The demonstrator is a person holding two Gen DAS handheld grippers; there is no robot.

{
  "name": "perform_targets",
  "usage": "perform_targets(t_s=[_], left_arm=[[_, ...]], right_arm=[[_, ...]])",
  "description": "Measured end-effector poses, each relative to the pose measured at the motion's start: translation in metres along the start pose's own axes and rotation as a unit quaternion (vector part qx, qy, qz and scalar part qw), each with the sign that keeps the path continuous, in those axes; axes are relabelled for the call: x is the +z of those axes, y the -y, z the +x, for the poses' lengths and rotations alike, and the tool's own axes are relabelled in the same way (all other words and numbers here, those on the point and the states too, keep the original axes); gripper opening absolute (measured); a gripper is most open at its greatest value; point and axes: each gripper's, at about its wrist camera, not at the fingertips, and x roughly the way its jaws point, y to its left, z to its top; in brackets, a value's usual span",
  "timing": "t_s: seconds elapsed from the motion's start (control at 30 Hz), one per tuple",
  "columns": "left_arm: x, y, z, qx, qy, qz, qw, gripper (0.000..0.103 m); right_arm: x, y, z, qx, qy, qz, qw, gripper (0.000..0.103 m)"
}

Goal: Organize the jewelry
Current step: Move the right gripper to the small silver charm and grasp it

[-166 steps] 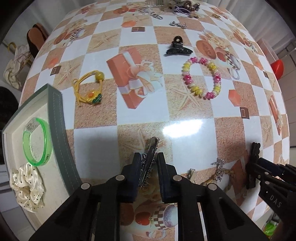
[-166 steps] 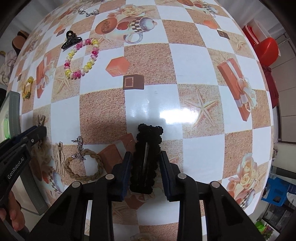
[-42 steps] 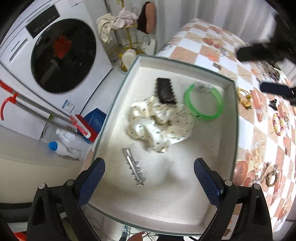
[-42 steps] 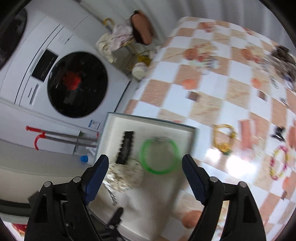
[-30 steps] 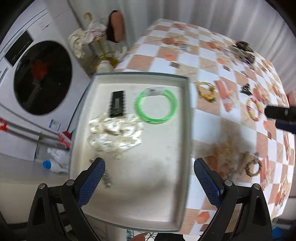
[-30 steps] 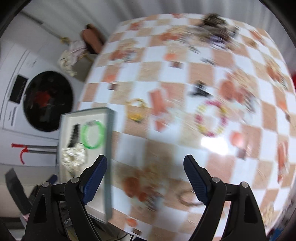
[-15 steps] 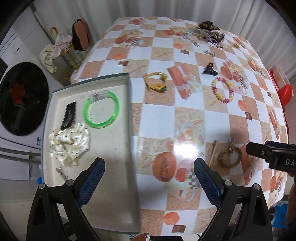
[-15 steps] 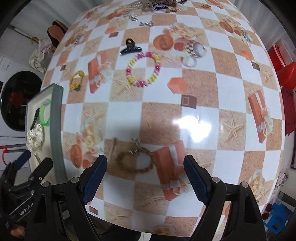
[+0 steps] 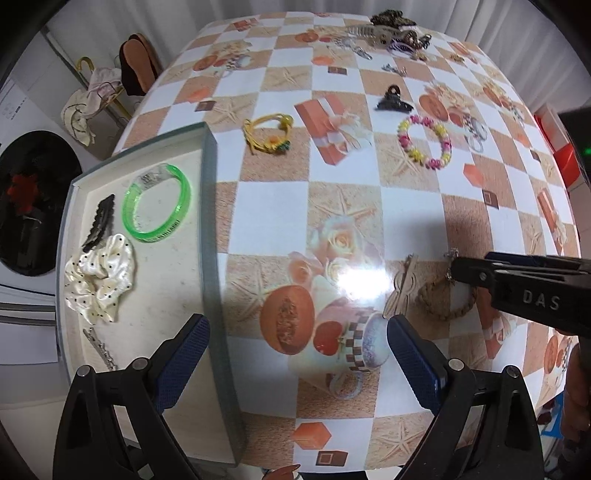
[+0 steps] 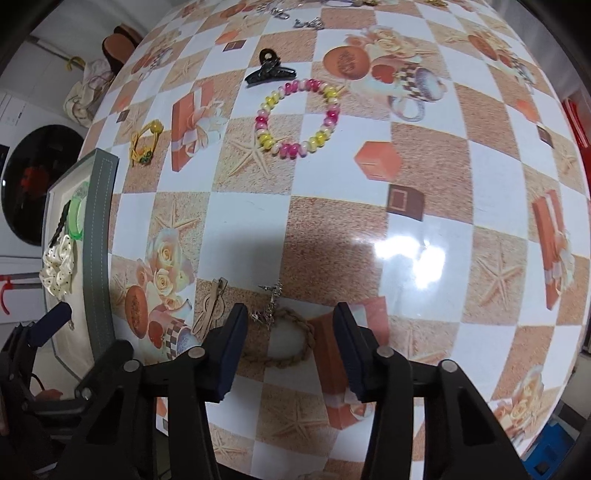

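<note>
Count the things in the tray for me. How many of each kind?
In the tray:
Bangles: 1, the green bangle
Scrunchies: 1, the white dotted scrunchie
Hair clips: 2, the black clip and the silver clip
Total: 4

A table (image 9: 332,206) fills both views, its glossy cloth checkered in white and sandy orange with printed starfish, roses, gift boxes and cups. A ceiling light glares off the cloth near the near edge. Beyond the left edge stands a white washing machine (image 9: 33,206) with a dark round door (something red shows inside). A gold rack (image 9: 96,96) draped with pale cloth stands off the far-left corner. Pale curtains (image 9: 480,18) hang behind; something red (image 9: 561,155) sits past the right edge.
</note>
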Motion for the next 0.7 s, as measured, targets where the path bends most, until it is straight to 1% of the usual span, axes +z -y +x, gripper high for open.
perform_targets(t_s=[0.33,0.4,0.47,0.53,0.6,0.7], left_arm=[[0.001,0.012,0.017,0.000,-0.017,0.009,0.9998,0.100],[0.002,0.013,0.020,-0.001,-0.020,0.008,0.9998,0.100],[0.002,0.013,0.023,-0.004,-0.022,0.008,0.9997,0.100],[0.003,0.014,0.025,-0.008,-0.023,0.006,0.9997,0.100],[0.005,0.013,0.028,-0.012,-0.024,0.003,0.9996,0.100],[0.008,0.013,0.031,-0.020,-0.025,0.003,0.9995,0.100]], right_arm=[[0.004,-0.014,0.011,-0.019,0.002,-0.045,0.999,0.035],[0.004,-0.019,0.012,-0.029,0.004,-0.056,0.998,0.029],[0.005,-0.024,0.013,-0.035,0.004,-0.069,0.997,0.018],[0.005,-0.028,0.015,-0.035,0.004,-0.077,0.996,0.013],[0.005,-0.033,0.016,-0.036,0.004,-0.080,0.996,0.010],[0.006,-0.031,0.016,-0.037,0.005,-0.072,0.997,0.010]])
